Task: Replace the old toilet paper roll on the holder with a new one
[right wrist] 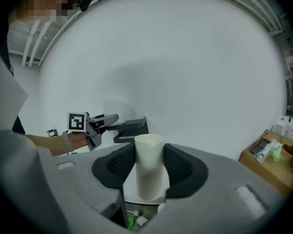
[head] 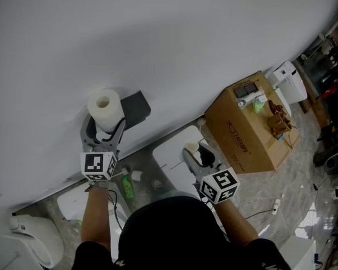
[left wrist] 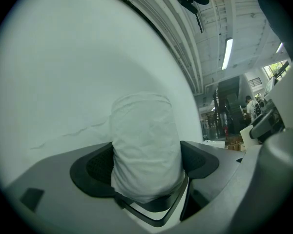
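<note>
The toilet paper roll [head: 105,110] hides part of the holder [head: 136,107]; the toilet [head: 29,238] is cut off at lower left; items [head: 253,101] atop the cardboard box [head: 242,136] are too small to name.

Soft crinkled paper roll [left wrist: 145,145]; smooth matt core [right wrist: 149,165]

Person at lower centre in a black short-sleeved top [head: 94,256], pale wristband [right wrist: 64,143], grey left gripper [head: 103,135] and right gripper [head: 195,153], black ribbed lining inside the jaws, each with a white marker cube [head: 98,165] printed with black squares
</note>
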A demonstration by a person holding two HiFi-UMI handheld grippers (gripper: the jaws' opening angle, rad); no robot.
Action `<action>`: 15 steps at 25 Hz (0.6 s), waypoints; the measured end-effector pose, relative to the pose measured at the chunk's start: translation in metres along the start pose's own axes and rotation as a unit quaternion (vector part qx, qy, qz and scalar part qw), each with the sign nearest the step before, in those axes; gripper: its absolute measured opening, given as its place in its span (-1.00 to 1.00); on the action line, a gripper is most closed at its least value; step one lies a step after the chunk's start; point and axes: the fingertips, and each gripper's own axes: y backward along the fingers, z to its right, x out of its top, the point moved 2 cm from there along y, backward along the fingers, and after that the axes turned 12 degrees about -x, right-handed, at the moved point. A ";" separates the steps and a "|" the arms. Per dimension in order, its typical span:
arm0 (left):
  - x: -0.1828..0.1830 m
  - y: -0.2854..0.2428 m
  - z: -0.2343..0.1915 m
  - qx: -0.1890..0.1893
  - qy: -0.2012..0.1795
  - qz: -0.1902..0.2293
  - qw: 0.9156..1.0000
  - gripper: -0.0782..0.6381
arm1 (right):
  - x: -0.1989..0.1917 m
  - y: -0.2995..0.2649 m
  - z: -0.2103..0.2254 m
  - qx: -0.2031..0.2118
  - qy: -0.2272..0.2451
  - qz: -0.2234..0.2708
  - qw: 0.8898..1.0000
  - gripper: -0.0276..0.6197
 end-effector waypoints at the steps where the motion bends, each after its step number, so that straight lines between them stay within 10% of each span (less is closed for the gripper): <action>1: 0.000 0.000 0.000 -0.001 -0.001 0.000 1.000 0.41 | -0.001 0.001 0.000 0.000 -0.001 -0.001 1.000 -0.36; 15: -0.003 0.006 0.007 -0.007 0.000 -0.011 1.000 0.41 | -0.013 0.011 -0.008 0.006 -0.002 -0.008 1.000 -0.36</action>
